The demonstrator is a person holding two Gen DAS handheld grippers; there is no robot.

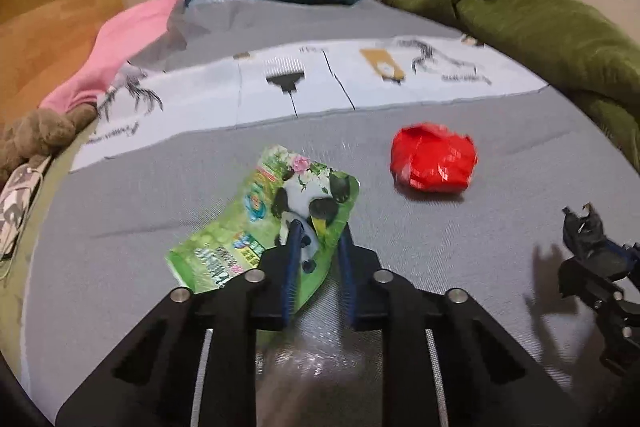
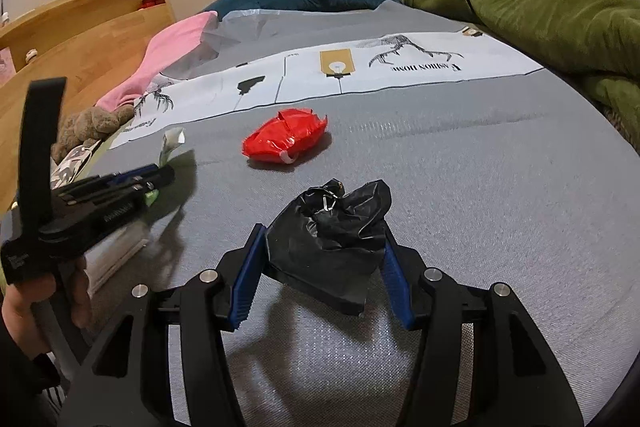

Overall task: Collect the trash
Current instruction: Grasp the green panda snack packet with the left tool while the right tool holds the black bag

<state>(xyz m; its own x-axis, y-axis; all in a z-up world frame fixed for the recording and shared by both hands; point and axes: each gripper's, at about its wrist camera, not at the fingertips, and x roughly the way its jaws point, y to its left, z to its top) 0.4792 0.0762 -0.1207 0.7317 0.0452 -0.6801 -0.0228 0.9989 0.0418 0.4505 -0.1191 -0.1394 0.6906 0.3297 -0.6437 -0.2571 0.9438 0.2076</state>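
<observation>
The bed (image 2: pixel 460 167) carries a white printed strip (image 2: pixel 400 67) reading "FASHION HOME". On its grey cover, a crumpled red wrapper (image 1: pixel 434 158) lies loose. The right gripper (image 2: pixel 324 251) clamps a black bag (image 2: pixel 332 243); the left gripper (image 1: pixel 318 233) pinches a green pouch (image 1: pixel 264 219), whose print is unreadable.

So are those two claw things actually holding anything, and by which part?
Yes. The left gripper pinches the green printed snack pouch near one end. The right gripper clasps the crumpled black plastic bag by its sides.
</observation>
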